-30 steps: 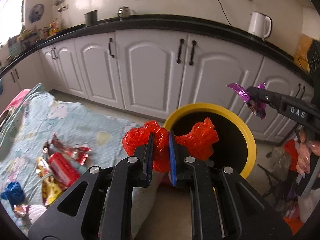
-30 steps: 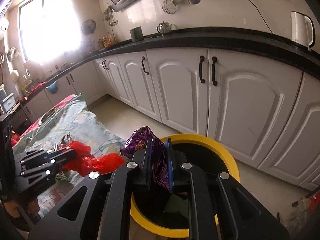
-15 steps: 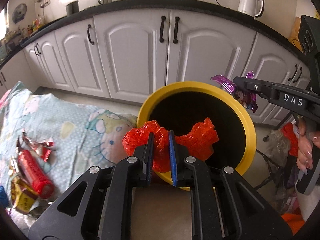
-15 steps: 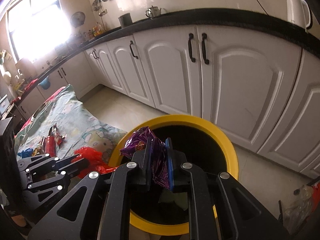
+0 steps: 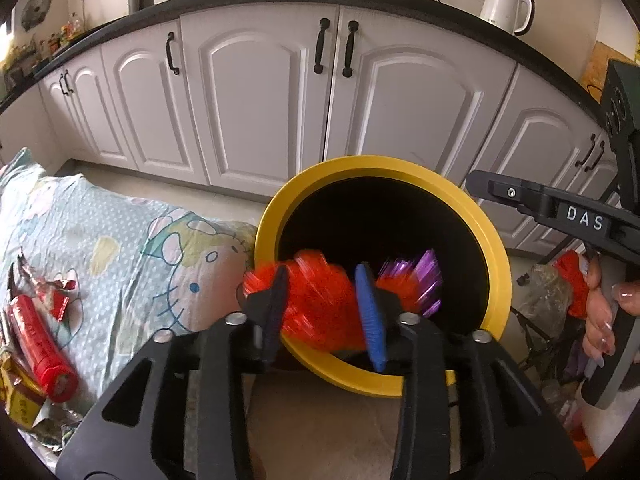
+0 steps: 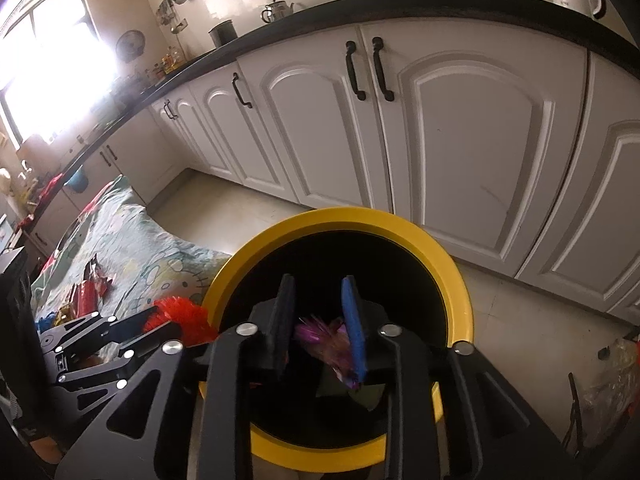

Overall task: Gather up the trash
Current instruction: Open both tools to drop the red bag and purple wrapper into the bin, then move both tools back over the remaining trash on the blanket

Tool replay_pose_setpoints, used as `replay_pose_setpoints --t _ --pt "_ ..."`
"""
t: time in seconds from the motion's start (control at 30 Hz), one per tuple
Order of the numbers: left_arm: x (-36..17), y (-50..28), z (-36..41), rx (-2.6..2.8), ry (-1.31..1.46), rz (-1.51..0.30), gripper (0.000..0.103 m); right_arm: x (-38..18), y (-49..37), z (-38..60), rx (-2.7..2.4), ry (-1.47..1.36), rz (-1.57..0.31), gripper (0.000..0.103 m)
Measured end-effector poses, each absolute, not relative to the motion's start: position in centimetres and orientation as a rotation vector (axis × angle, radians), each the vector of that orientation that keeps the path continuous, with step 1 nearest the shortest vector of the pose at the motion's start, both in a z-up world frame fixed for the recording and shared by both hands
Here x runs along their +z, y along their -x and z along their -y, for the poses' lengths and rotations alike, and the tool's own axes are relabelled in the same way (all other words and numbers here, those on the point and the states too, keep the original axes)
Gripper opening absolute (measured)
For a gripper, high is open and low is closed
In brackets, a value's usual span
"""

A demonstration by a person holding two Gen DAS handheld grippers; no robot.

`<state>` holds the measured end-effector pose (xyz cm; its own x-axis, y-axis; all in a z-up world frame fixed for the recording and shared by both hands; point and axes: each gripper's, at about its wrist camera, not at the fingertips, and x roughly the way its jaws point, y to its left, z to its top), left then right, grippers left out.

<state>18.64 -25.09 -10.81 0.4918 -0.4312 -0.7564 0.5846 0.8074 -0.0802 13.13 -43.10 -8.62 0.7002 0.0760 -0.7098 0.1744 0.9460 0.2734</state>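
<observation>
A bin with a yellow rim [image 5: 384, 164] [image 6: 344, 216] and a black inside stands under both grippers. My left gripper [image 5: 322, 280] hangs over its near left edge with its jaws opening. The red wrapper [image 5: 320, 308] is a motion-blurred streak between the parted pads, slipping down. My right gripper [image 6: 318, 284] is over the bin's mouth, jaws opening too. The purple wrapper [image 6: 324, 340] [image 5: 424, 280] is blurred and falling below its pads. The left wrist view shows the right gripper [image 5: 480, 186] at the right. The left gripper [image 6: 160, 322] and red wrapper [image 6: 180, 312] appear at the left of the right wrist view.
Left of the bin is a table with a cartoon-print cloth [image 5: 120, 232] carrying a red tube pack [image 5: 36, 344] and several crumpled wrappers. White cabinets [image 5: 260, 100] run behind. A person's hand [image 5: 598, 320] holds the right gripper's handle. Bags and clutter [image 5: 548, 292] lie on the floor at right.
Both grippers have come down over the bin. Their jaws, shut on the red and purple wrappers before, have parted, and both wrappers are dropping.
</observation>
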Motion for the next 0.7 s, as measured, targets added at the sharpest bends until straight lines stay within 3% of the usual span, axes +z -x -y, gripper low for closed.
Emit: replay_pose_setpoints --t 0.07,0.2,0.27,0.37,0.57,0.7 --pt "-10.6 -18.7 24.8 -0.614 -0.183 -0.855 0.045 -8.5 -13.0 43.1 -0.065 -0.331 -0.792 0.027" --pt "-9.8 -18.7 23.7 -0.597 -0.14 -0.842 0.059 -7.9 -12.7 43.1 -0.081 -0.313 -0.767 0.041" --pt "-9.2 -18.7 22.9 -0.584 -0.112 -0.828 0.076 -7.5 -12.6 42.7 -0.091 -0.288 -0.753 0.042" --pt "-8.3 -18.8 21.8 -0.561 -0.08 -0.813 0.09 -6.7 -12.2 42.0 -0.093 -0.261 -0.724 0.053" --pt "-6.6 -18.6 19.2 -0.504 -0.032 -0.775 0.092 -5.1 -11.7 40.4 -0.086 -0.216 -0.673 0.063" --pt "-5.4 -18.1 17.2 -0.461 -0.009 -0.736 0.092 -4.4 -11.4 38.6 -0.051 -0.208 -0.654 0.065"
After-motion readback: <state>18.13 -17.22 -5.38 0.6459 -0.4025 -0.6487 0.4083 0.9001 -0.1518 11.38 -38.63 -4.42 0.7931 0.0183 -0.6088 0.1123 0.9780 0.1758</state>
